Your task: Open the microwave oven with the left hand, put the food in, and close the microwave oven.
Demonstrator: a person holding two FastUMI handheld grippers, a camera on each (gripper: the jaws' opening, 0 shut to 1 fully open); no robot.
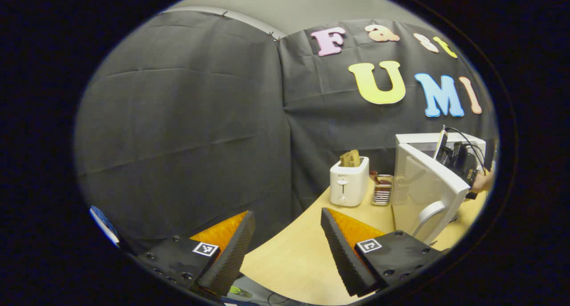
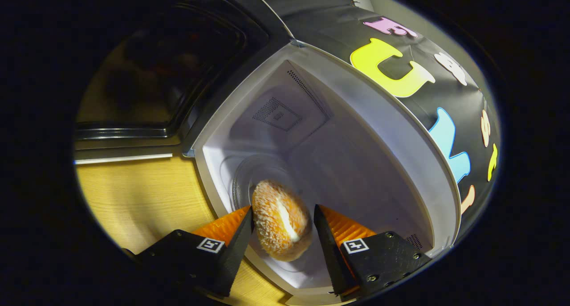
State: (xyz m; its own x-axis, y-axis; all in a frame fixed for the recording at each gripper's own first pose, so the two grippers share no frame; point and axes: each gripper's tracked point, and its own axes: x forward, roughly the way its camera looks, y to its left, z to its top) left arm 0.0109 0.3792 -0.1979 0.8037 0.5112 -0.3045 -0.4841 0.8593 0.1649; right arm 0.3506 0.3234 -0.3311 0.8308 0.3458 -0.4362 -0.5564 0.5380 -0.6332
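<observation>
Your right gripper (image 2: 282, 223) pinches a round sugared orange doughnut (image 2: 281, 220) at lower centre, before the open white microwave cavity (image 2: 338, 154). Your left gripper (image 1: 287, 239) gapes wide, holding nothing, above the pale wooden table (image 1: 289, 252).

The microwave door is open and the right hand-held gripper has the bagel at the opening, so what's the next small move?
Probably push the bagel further in over the glass turntable: the right hand-held gripper is just at the microwave opening, door swung open.

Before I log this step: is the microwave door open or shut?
Open. The door stands swung out from the microwave, baring its cavity, where the right gripper holds a doughnut.
</observation>
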